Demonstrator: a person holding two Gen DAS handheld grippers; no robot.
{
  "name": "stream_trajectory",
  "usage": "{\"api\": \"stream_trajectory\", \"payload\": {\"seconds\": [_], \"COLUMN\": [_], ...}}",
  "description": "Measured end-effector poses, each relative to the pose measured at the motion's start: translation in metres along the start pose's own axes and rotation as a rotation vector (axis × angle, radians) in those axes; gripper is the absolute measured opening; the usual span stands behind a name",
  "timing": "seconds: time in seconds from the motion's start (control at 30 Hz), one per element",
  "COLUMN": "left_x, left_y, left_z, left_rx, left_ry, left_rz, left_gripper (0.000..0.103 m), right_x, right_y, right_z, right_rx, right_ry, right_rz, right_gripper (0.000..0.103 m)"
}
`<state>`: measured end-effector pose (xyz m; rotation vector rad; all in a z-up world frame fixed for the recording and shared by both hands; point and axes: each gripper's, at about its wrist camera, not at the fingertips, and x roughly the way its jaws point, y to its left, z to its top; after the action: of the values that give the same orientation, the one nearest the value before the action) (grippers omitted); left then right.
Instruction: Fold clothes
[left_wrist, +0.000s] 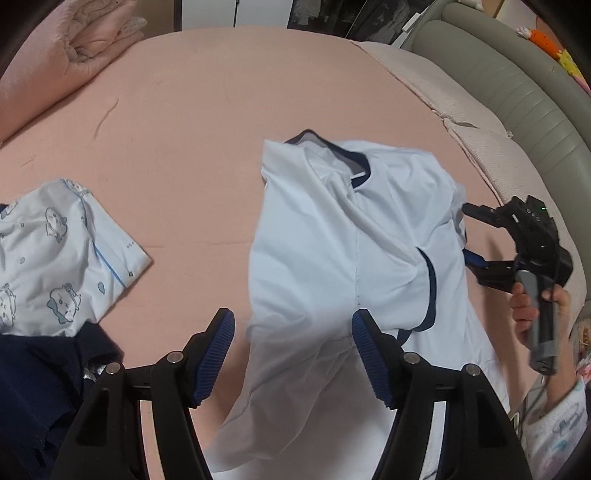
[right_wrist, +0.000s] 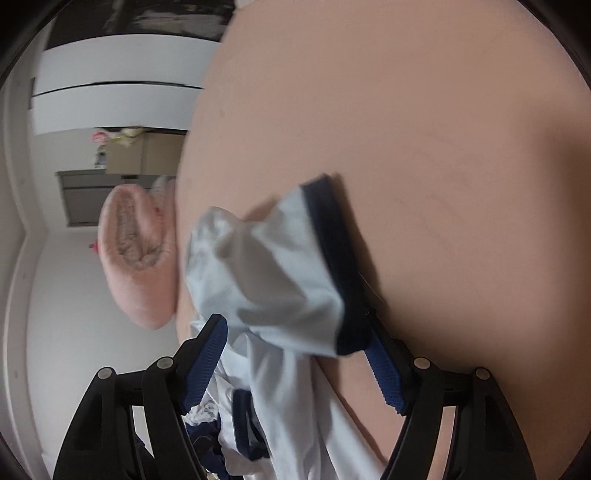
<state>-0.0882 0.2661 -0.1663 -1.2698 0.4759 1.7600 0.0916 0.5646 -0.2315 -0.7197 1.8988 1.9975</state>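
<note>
Left jaws: the left gripper (left_wrist: 293, 354) hangs closest to its lens, jaws spread, pointing steeply down over the bed. Pale fabric lies between the blue pads (left_wrist: 369, 354), but neither pad visibly presses on it; judged not gripping.

Garment in hand: a pale blue shirt (left_wrist: 347, 236) with navy trim lies spread on the pink bed sheet (left_wrist: 177, 122), collar toward the far side, body rumpled and partly doubled over itself.

Right jaws: the right gripper (right_wrist: 295, 354) stands spread at the shirt's right edge. A navy-banded sleeve (right_wrist: 280, 273) lies bunched in front of and between its pads; contact cannot be confirmed, and the fabric looks loose.

Right hand pose: the person's hand (left_wrist: 535, 314) holds the gripper handle low beside the bed's edge, tool reaching in from the side at a shallow downward tilt; a patterned white sleeve cuff (left_wrist: 557, 428) shows behind it.

Work done: a printed pale garment (left_wrist: 62, 258) lies folded at the left of the sheet, touching a dark navy cloth (left_wrist: 40, 398) whose state cannot be told.

Work left: the shirt is judged at an early stage; sleeves need bringing in and the body folding.

Surroundings: a pink quilt (left_wrist: 77, 48) is piled at the far left corner.
</note>
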Motion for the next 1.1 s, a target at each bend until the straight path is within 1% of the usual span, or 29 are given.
{"api": "stream_trajectory", "payload": {"seconds": [0.07, 0.17, 0.27, 0.33, 0.37, 0.43, 0.47, 0.5, 0.53, 0.57, 0.6, 0.67, 0.73, 0.77, 0.8, 0.83, 0.9, 0.97, 1.1], "left_x": [-0.002, -0.004, 0.000, 0.005, 0.008, 0.011, 0.012, 0.013, 0.016, 0.019, 0.023, 0.029, 0.033, 0.033, 0.033, 0.033, 0.031, 0.030, 0.029], "left_y": [-0.005, -0.019, -0.039, -0.050, -0.055, -0.059, -0.061, -0.061, -0.062, -0.062, -0.062, -0.062, -0.062, -0.061, -0.060, -0.059, -0.055, -0.051, -0.043], "left_z": [0.005, 0.019, 0.037, 0.049, 0.054, 0.058, 0.060, 0.061, 0.061, 0.060, 0.059, 0.057, 0.057, 0.057, 0.058, 0.058, 0.062, 0.066, 0.072], "left_rx": [0.024, 0.087, 0.144, 0.165, 0.161, 0.127, 0.108, 0.087, 0.065, 0.050, 0.038, 0.025, 0.022, 0.021, 0.020, 0.018, -0.007, -0.037, -0.073], "left_ry": [-0.009, -0.014, 0.002, 0.021, 0.033, 0.049, 0.056, 0.060, 0.065, 0.076, 0.089, 0.111, 0.117, 0.113, 0.109, 0.105, 0.105, 0.102, 0.090], "left_rz": [0.003, 0.015, 0.024, 0.022, 0.010, -0.041, -0.068, -0.097, -0.118, -0.129, -0.138, -0.143, -0.142, -0.142, -0.143, -0.143, -0.165, -0.183, -0.174], "left_gripper": [0.064, 0.064, 0.064, 0.064, 0.064, 0.064, 0.064, 0.064, 0.064, 0.064, 0.064, 0.064, 0.064, 0.064, 0.064, 0.064, 0.064, 0.064, 0.064], "right_x": [0.005, 0.015, 0.020, 0.020, 0.022, 0.024, 0.026, 0.027, 0.030, 0.033, 0.031, 0.026, 0.022, 0.019, 0.016, 0.016, 0.016, 0.013, 0.000], "right_y": [0.001, -0.001, -0.008, -0.016, -0.018, -0.021, -0.023, -0.026, -0.031, -0.035, -0.037, -0.035, -0.031, -0.022, -0.012, 0.002, 0.025, 0.052, 0.100], "right_z": [0.004, 0.013, 0.019, 0.021, 0.020, 0.017, 0.014, 0.012, 0.010, 0.008, 0.008, 0.008, 0.008, 0.008, 0.008, 0.005, 0.000, -0.010, -0.033], "right_rx": [-0.003, 0.030, 0.075, 0.128, 0.129, 0.126, 0.119, 0.111, 0.104, 0.097, 0.093, 0.086, 0.068, 0.023, -0.026, -0.109, -0.215, -0.316, -0.506], "right_ry": [-0.006, -0.011, -0.027, -0.056, -0.067, -0.089, -0.088, -0.085, -0.087, -0.090, -0.093, -0.085, -0.086, -0.104, -0.123, -0.129, -0.126, -0.129, -0.167], "right_rz": [0.067, 0.124, 0.194, 0.250, 0.264, 0.289, 0.226, 0.157, 0.112, 0.068, 0.084, 0.080, 0.063, 0.035, 0.006, -0.023, -0.047, -0.045, -0.060], "right_gripper": [0.082, 0.083, 0.082, 0.082, 0.082, 0.071, 0.049, 0.016, 0.000, 0.000, 0.000, 0.000, 0.000, 0.003, 0.003, 0.003, 0.003, 0.003, 0.003]}}
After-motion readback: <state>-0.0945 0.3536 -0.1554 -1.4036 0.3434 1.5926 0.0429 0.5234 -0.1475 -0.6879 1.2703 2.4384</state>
